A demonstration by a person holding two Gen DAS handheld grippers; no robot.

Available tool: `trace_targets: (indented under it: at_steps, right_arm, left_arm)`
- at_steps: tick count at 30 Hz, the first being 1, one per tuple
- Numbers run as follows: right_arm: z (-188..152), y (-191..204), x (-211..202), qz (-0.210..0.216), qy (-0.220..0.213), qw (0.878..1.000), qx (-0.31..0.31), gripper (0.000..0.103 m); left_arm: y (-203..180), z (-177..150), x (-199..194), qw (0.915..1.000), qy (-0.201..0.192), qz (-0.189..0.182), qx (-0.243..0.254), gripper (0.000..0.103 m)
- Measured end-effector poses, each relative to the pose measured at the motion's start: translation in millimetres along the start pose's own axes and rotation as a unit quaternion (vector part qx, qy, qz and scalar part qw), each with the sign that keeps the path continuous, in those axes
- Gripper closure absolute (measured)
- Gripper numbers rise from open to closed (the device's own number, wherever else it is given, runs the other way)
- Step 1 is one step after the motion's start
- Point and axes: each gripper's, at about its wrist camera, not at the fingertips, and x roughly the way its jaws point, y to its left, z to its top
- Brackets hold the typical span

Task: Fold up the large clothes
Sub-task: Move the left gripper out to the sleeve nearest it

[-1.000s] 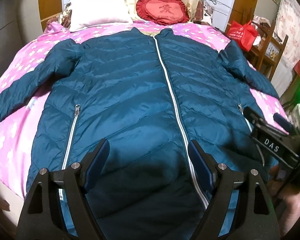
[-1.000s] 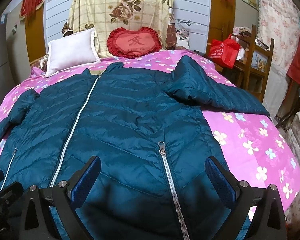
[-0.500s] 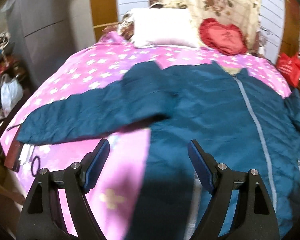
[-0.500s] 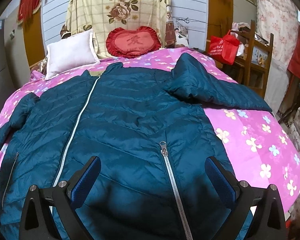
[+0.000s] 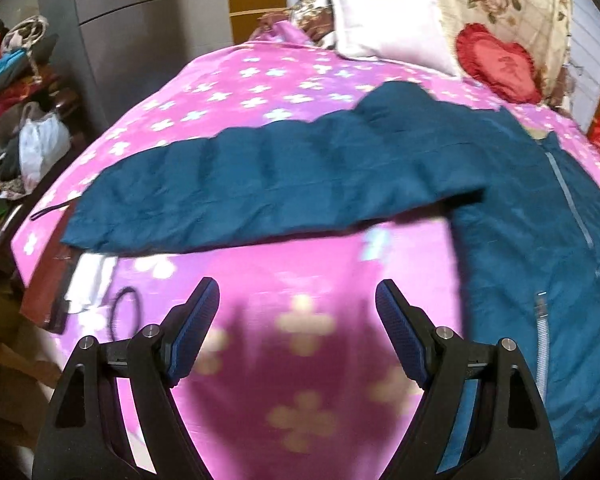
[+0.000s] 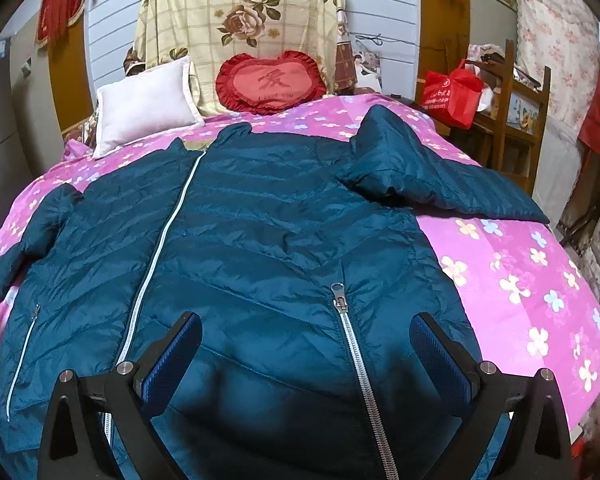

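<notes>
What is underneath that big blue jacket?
The jacket lies flat on a pink flowered bedspread, which shows all around it. Whatever lies beneath the jacket's body itself is covered and cannot be seen.

A pink flowered bed point(image 6: 520, 280) carries the teal jacket point(image 6: 260, 248) (spread flat), white pillow point(image 6: 144, 100) and red cushion point(image 6: 270, 82).

A: Left wrist view smeared; flowers on the bedspread point(image 5: 304, 360) mere blobs.
B: Jacket point(image 6: 260, 260) hem hidden behind the right gripper point(image 6: 306, 356); left cuff cut off at the frame edge.
</notes>
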Motion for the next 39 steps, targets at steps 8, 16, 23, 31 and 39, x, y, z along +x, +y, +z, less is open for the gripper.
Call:
trace_targets:
  at_steps: [8, 16, 23, 31, 39]
  right_arm:
    - [-1, 7, 4, -0.002, 0.003, 1.000, -0.008, 0.000]
    - [-3, 9, 5, -0.003, 0.006, 1.000, -0.009, 0.000]
    - [-5, 13, 10, -0.002, 0.015, 1.000, -0.014, 0.000]
    - [-8, 19, 18, -0.010, 0.029, 0.999, -0.023, 0.000]
    - [-9, 19, 19, -0.008, 0.029, 0.999, -0.024, 0.000]
  left_arm:
    - [54, -8, 14, 0.9981, 0.009, 0.060, -0.012, 0.022]
    - [120, -33, 7, 0.9951, -0.013, 0.044, -0.088, 0.022]
    - [169, -33, 26, 0.9832, 0.012, 0.029, -0.180, 0.022]
    - [184, 22, 26, 0.9771, -0.019, -0.016, -0.211, 0.024]
    - [156, 16, 55, 0.9762, 0.027, -0.044, -0.211, 0.024]
